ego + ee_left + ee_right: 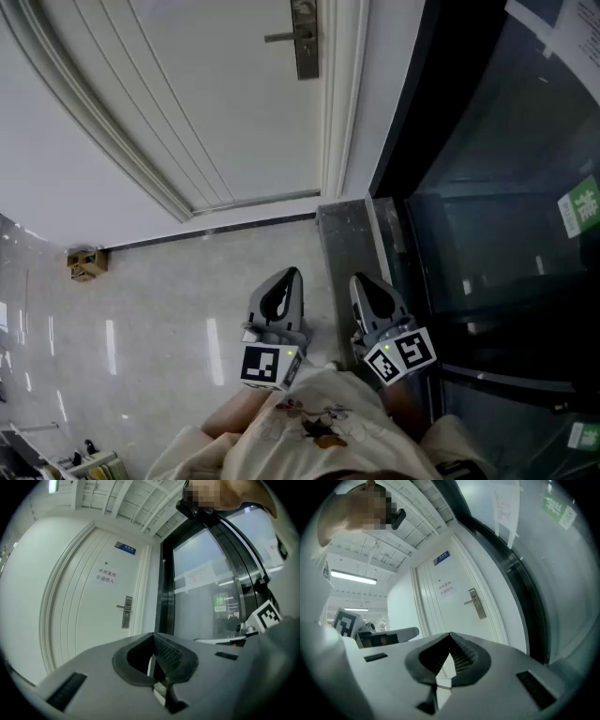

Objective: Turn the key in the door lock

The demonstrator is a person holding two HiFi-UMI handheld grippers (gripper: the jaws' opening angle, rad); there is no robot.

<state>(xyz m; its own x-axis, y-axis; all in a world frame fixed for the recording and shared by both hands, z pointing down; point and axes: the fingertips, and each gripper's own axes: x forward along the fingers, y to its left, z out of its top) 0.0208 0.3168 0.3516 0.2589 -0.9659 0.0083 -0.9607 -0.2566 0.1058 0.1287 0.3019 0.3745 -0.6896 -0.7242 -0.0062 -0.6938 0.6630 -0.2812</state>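
Observation:
A white door (225,103) stands closed ahead, some way off from both grippers. Its metal lock plate with a lever handle (303,37) is at the top of the head view, also the lock plate (126,612) in the left gripper view and the lock plate (477,604) in the right gripper view. I can make out no key in it from here. My left gripper (292,274) (152,657) is shut and holds nothing. Beside it my right gripper (361,281) (450,654) is shut too, also with nothing in it. Both are held level, close to the person's body.
A dark-framed glass wall (487,216) with green signs runs along the right of the door. A grey stone sill (342,234) lies at its foot. A small cardboard box (86,263) sits on the pale tiled floor by the left wall. A blue plate (125,548) hangs on the door.

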